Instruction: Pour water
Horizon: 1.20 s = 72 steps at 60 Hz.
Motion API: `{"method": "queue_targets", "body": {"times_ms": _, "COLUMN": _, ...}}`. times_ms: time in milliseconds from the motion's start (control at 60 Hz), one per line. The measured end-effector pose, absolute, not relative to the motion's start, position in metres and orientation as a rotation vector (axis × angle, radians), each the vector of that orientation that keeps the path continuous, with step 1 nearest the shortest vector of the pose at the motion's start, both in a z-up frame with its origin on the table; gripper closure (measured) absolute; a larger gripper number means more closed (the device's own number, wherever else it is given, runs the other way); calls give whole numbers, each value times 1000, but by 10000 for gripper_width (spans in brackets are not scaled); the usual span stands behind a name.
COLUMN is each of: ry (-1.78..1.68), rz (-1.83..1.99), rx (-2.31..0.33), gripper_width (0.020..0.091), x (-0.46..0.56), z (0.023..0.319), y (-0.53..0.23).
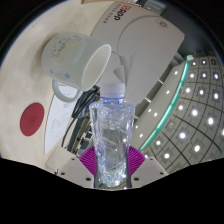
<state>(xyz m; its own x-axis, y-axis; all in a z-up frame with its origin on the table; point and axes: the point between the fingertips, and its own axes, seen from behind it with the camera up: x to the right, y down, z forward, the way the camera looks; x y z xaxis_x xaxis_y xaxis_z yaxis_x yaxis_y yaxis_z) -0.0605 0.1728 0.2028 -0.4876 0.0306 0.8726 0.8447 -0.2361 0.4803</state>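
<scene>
Tool [111, 160] clamped on bottle [112, 140], frame centre, neck at mug [76, 62] upper left. Mid-pour prob. Next: hold tilt, watch fill.

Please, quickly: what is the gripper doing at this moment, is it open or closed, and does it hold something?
Gripper: closed on the clear plastic water bottle, pads pressing both its sides.

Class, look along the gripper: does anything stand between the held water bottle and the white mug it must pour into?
Nothing visible does. The gripper is shut on the water bottle, and the white mug lies just beyond the bottle's top.
</scene>
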Motion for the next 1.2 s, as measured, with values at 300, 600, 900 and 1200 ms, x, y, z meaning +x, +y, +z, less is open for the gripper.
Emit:
{"method": "queue_targets", "body": {"times_ms": 300, "ry": -1442, "rz": -1754, "rx": -1049, "gripper_width": 739, "x": -69, "z": 205, "y": 179}}
{"method": "queue_targets", "body": {"times_ms": 600, "ry": -952, "rz": -1147, "rx": -1511, "gripper_width": 736, "x": -58, "z": 232, "y": 157}}
{"method": "queue_targets", "body": {"times_ms": 900, "ry": -413, "rz": -295, "rx": -1794, "gripper_width": 737, "x": -67, "z": 233, "y": 149}}
{"method": "queue_targets", "body": {"times_ms": 1200, "ry": -314, "rz": 119, "rx": -1879, "gripper_width": 737, "x": -74, "z": 151, "y": 156}}
